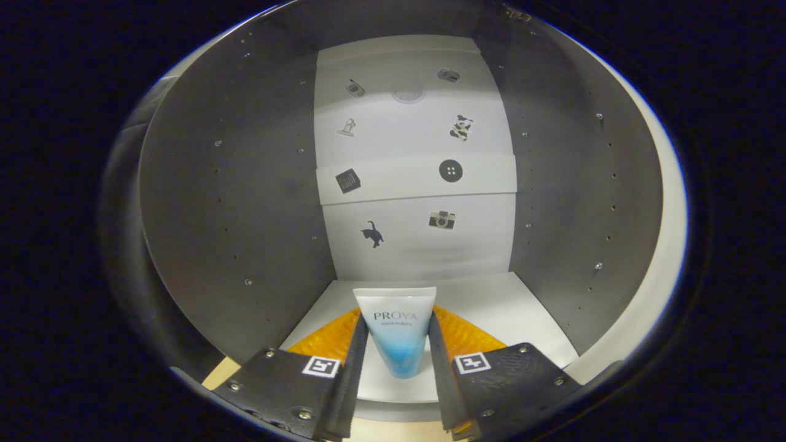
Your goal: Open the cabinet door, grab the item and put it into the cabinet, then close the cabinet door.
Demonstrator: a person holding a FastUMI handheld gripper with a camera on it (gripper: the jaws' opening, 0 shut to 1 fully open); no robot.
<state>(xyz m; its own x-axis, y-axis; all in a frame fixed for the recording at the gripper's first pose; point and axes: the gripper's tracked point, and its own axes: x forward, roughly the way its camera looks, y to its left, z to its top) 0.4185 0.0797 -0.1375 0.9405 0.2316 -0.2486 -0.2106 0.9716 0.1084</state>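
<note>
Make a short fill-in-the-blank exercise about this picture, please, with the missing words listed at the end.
1. The tube stands between the two ____ of the gripper.
2. The tube rests with its wide end ____.
3. The cabinet ahead has its door ____.
4. On the back wall, the sticker beside the camera sticker shows a ____.

Missing words: fingers; up; open; cat

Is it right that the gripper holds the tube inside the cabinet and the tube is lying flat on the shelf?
Not quite. In the gripper view the tube stands upright, not flat, between the gripper fingers inside the cabinet.
</note>
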